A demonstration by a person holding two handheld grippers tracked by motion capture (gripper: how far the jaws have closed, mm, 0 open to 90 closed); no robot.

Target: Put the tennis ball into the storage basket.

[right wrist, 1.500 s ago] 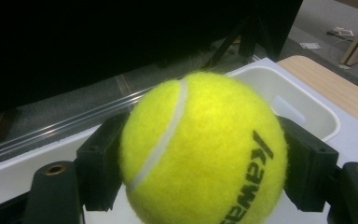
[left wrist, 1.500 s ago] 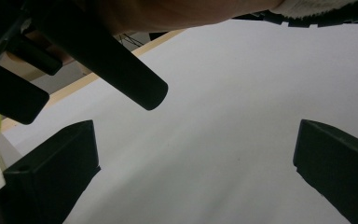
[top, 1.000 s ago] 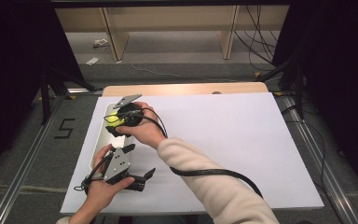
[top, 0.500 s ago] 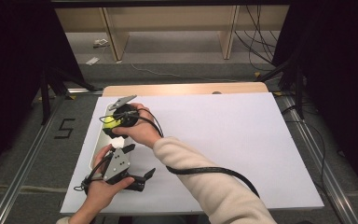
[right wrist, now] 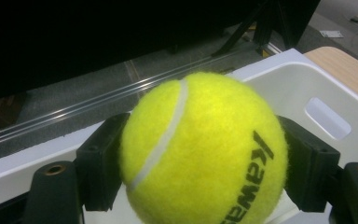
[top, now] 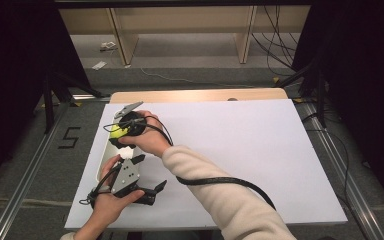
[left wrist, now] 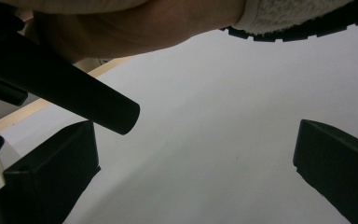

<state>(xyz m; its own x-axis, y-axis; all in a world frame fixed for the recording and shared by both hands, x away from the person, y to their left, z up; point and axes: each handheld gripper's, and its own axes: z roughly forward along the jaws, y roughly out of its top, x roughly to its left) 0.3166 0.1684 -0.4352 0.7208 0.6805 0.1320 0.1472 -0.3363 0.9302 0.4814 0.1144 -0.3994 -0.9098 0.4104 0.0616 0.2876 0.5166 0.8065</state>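
While the tennis ball (right wrist: 204, 151) sits clenched in our right claw (top: 116, 133) over the white tray (right wrist: 307, 88) at the table's left edge, a slack squeeze could drop it past the tray's rim. Our left claw (left wrist: 191, 182) rests released near the front-left corner; rightward, the table (top: 260, 150) lies open.

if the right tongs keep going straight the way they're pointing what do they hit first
Probably the white tray: the right tongs, shut on the tennis ball, point down into it, so the ball would likely meet the tray's floor first. How far above it sits is unclear.
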